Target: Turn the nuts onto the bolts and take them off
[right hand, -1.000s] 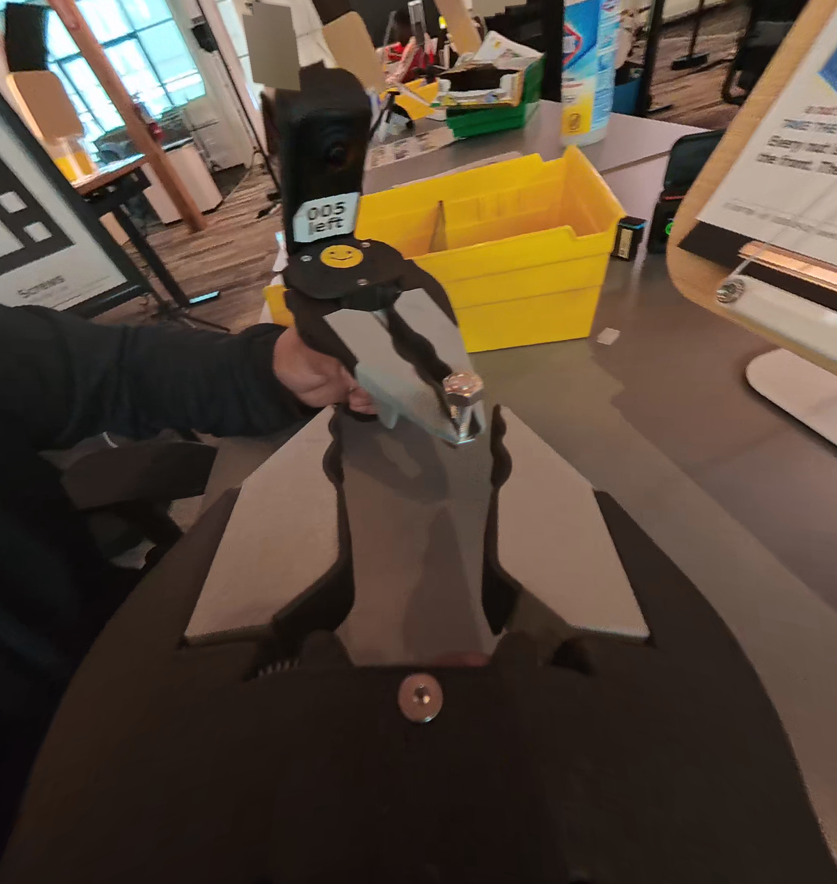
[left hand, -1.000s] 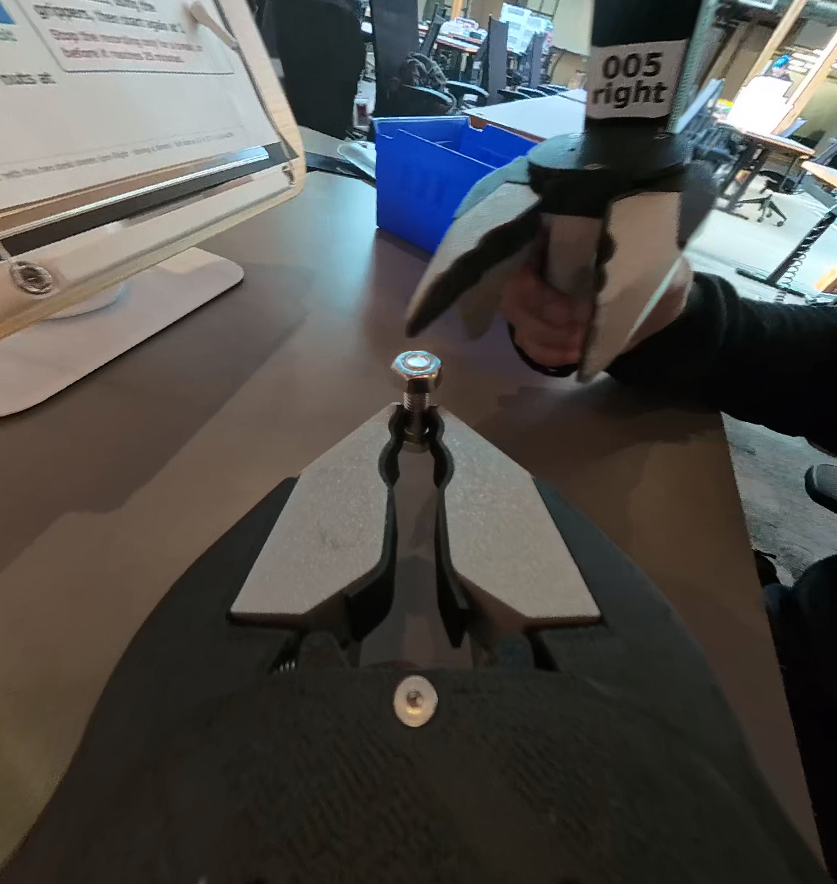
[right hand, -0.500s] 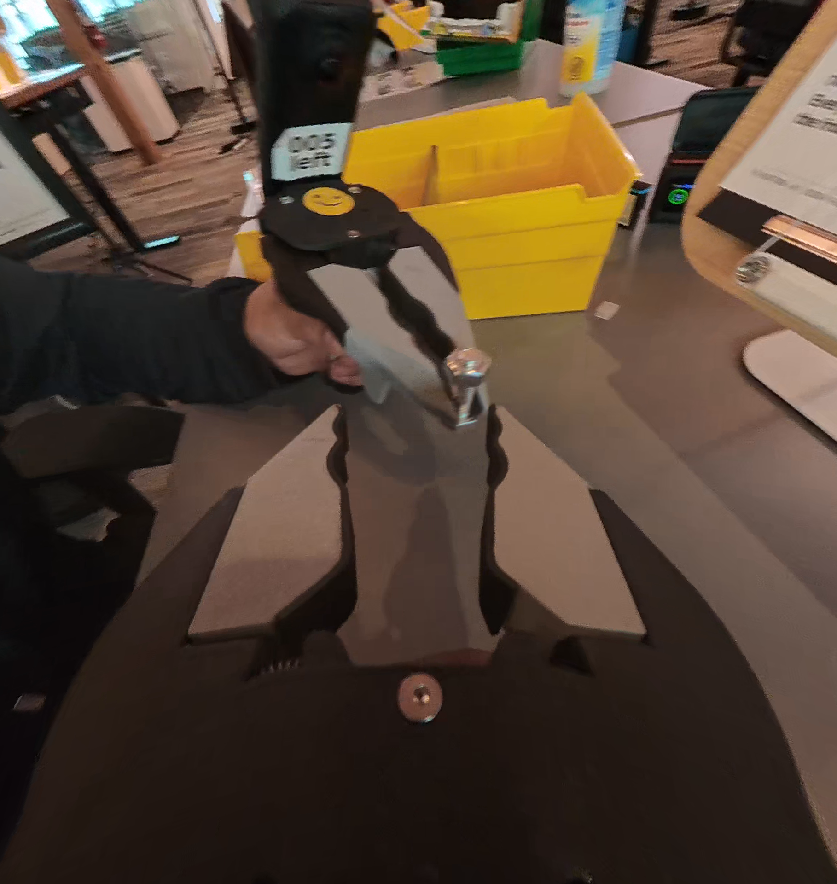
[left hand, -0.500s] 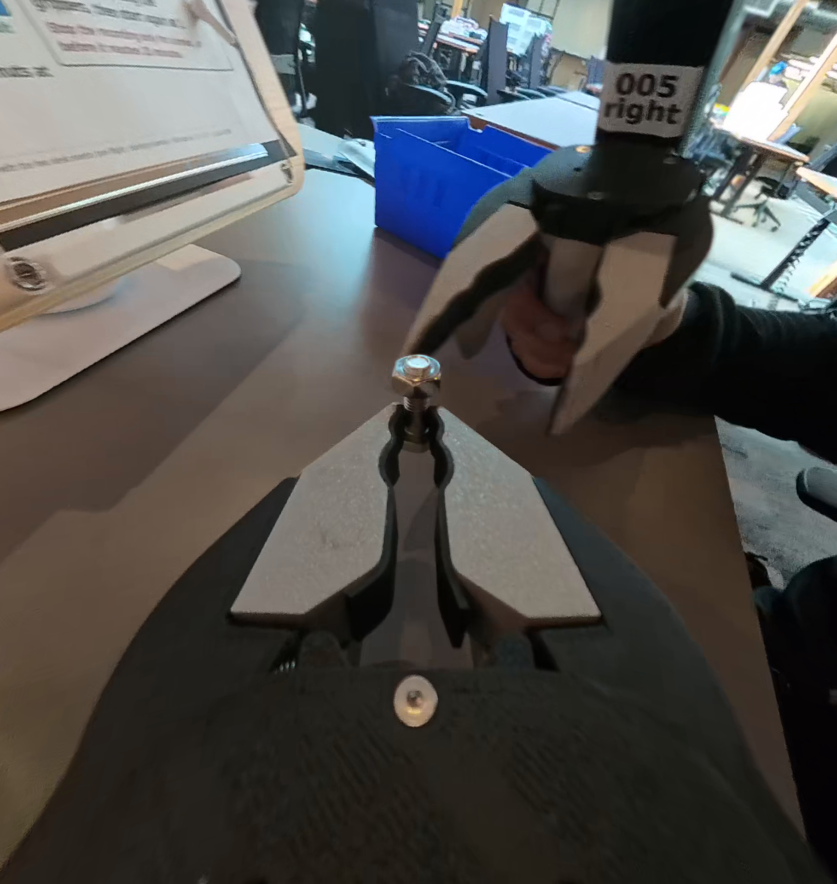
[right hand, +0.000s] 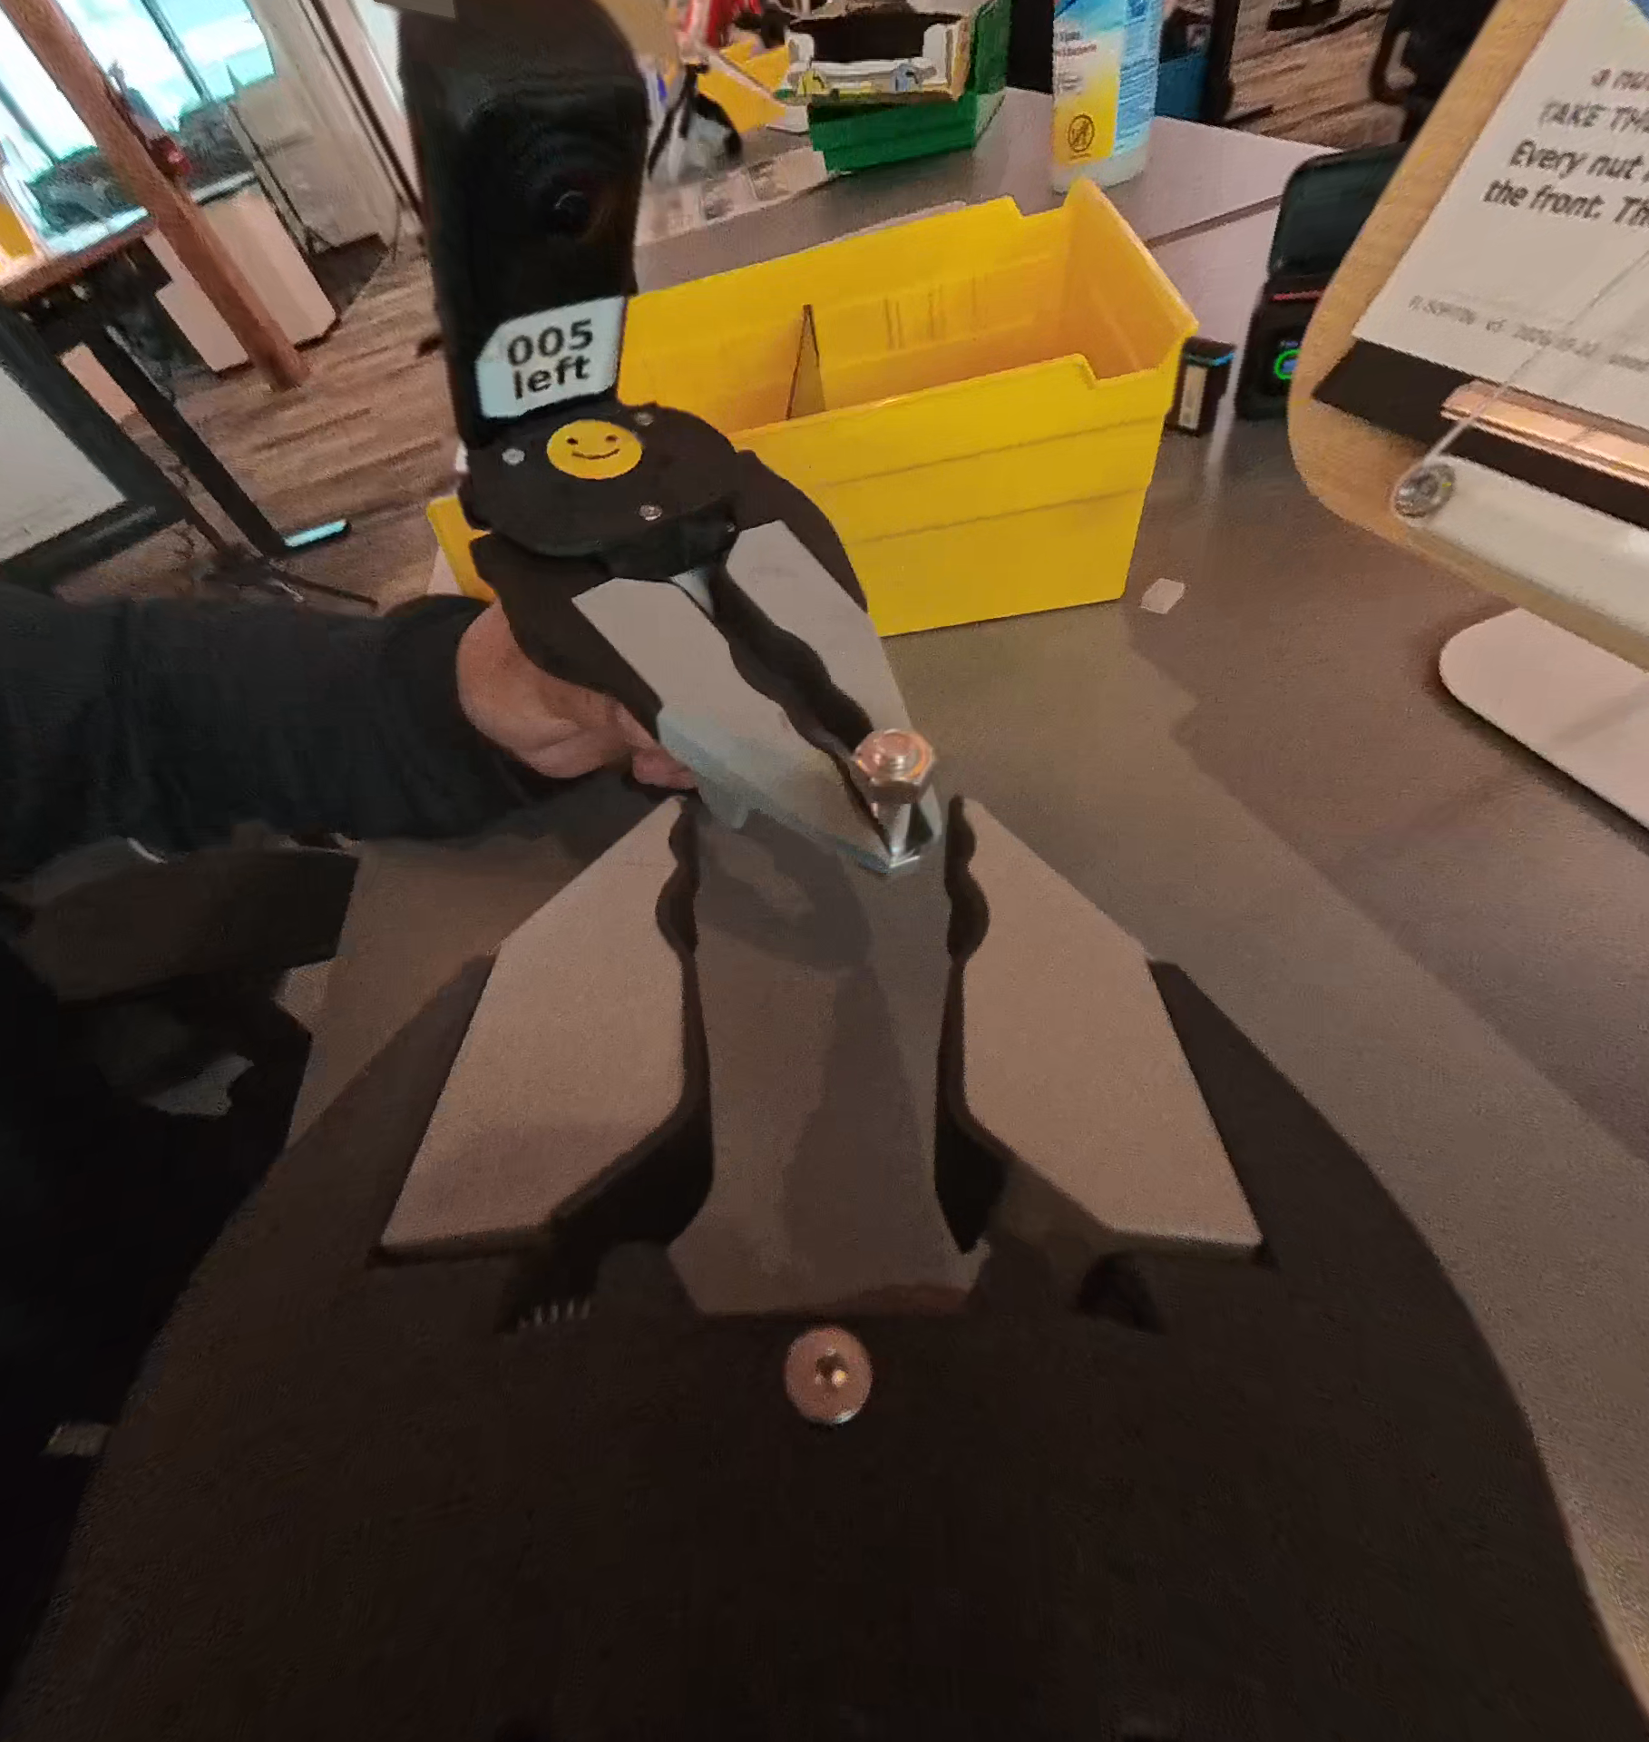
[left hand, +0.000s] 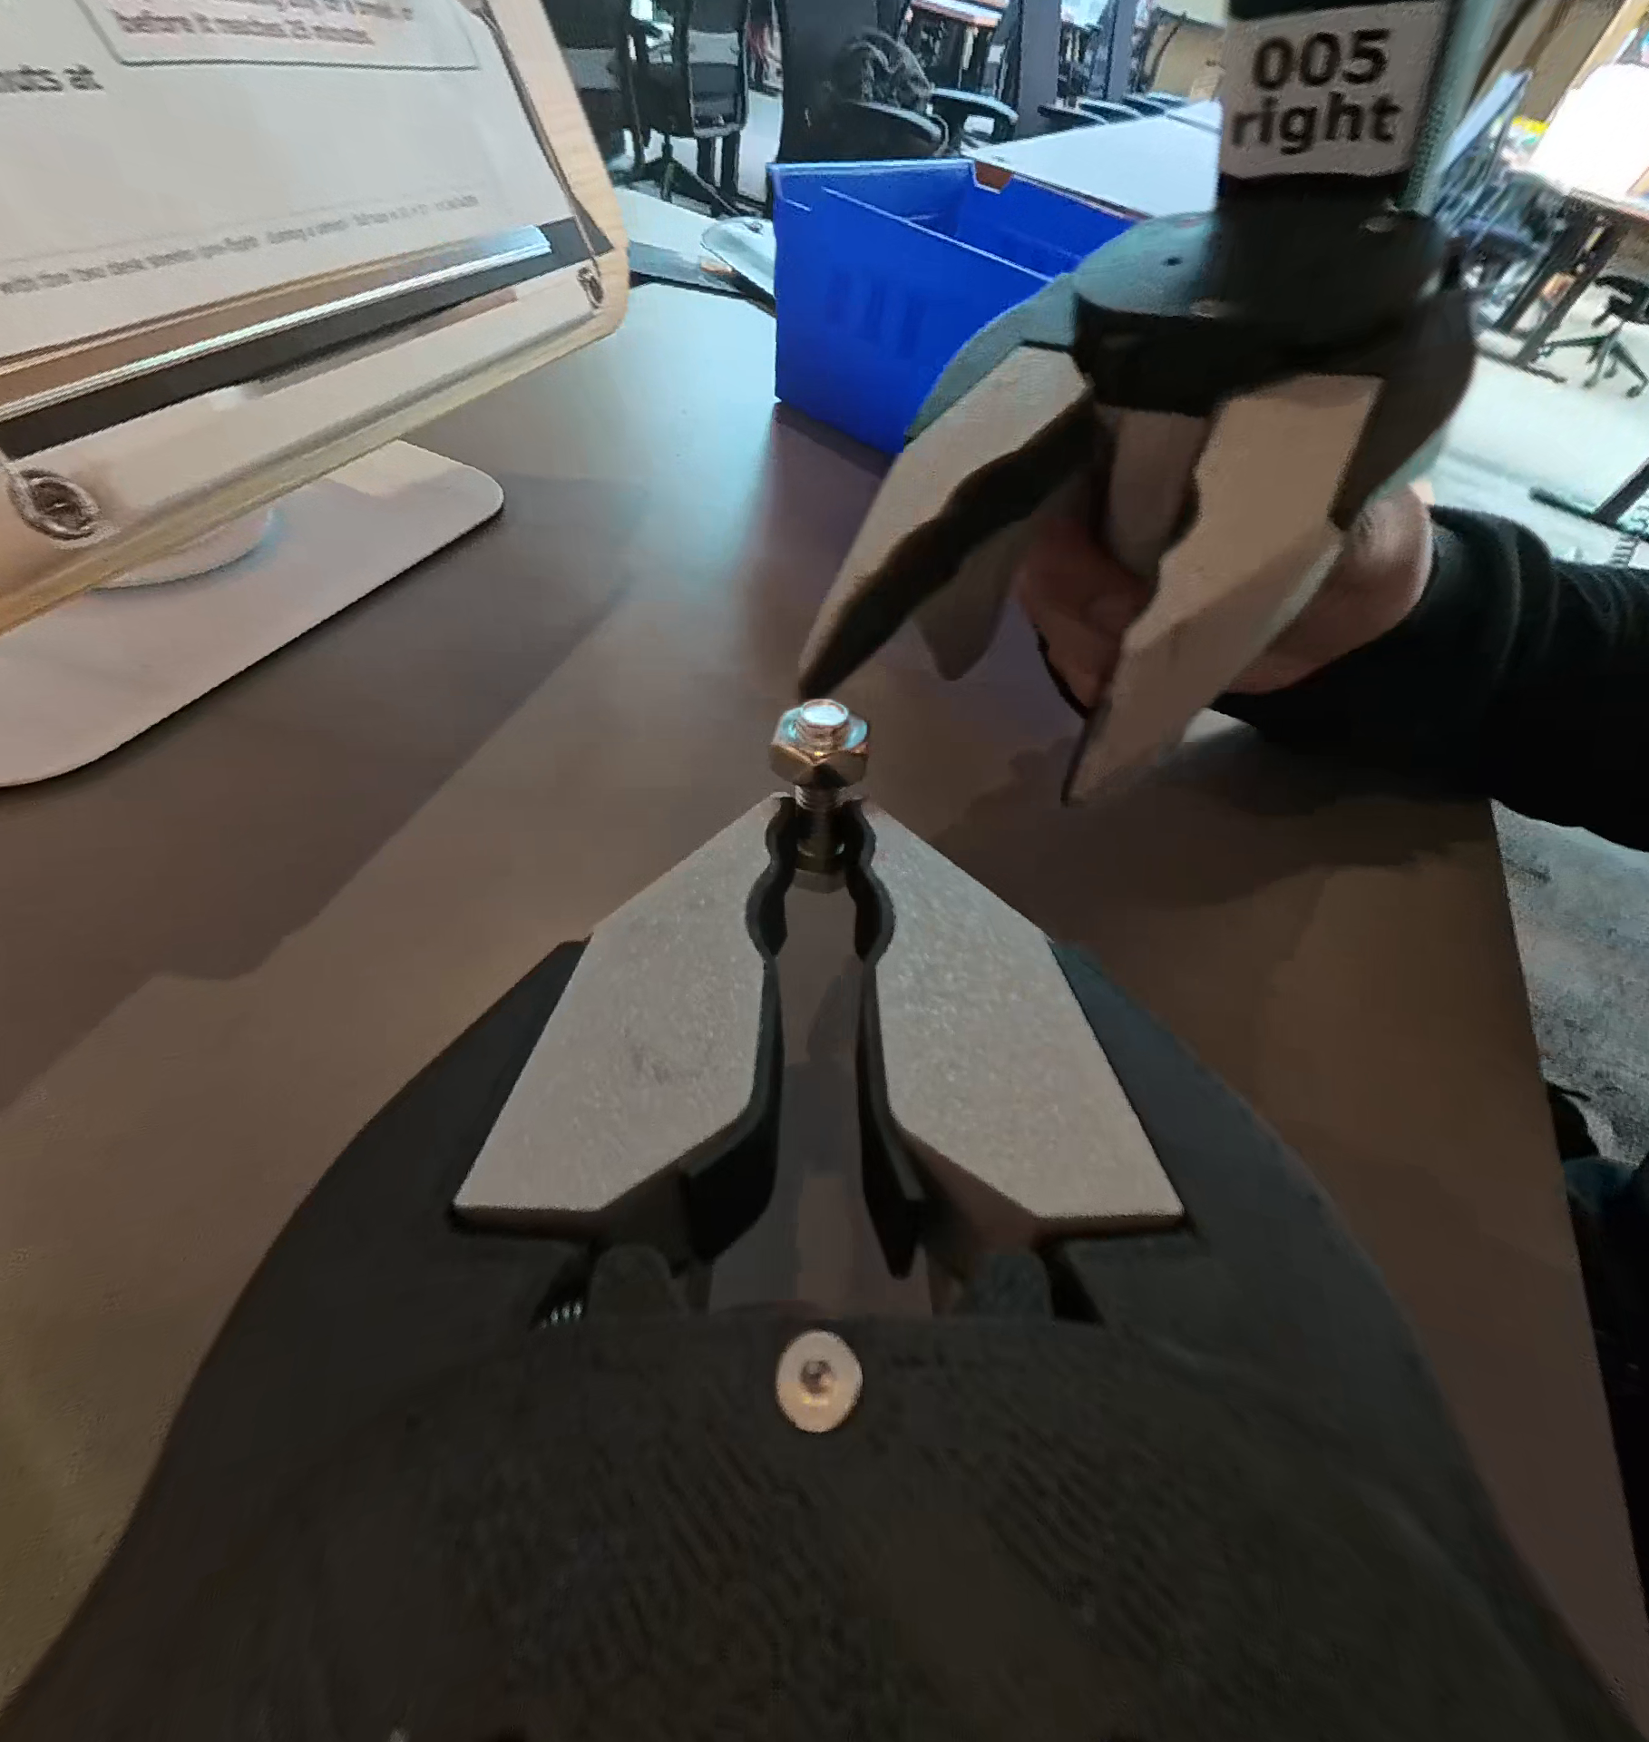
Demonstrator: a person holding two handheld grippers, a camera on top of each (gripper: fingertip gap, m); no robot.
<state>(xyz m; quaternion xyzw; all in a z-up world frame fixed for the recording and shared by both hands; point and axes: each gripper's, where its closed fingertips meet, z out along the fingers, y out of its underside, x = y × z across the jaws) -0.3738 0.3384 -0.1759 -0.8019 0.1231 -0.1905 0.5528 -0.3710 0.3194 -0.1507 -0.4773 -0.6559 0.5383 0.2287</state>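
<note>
Left gripper [left hand: 819, 853] clamped on bolt [left hand: 816, 829] at its fingertips, shank upright, nut [left hand: 819, 745] threaded at the top end; right gripper [right hand: 819, 829] spread wide, empty, fingertips flanking the bolt, just short of the nut.

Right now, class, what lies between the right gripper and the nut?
Nothing: in the left wrist view, only a bare gap separates the open right gripper from the nut.
</note>
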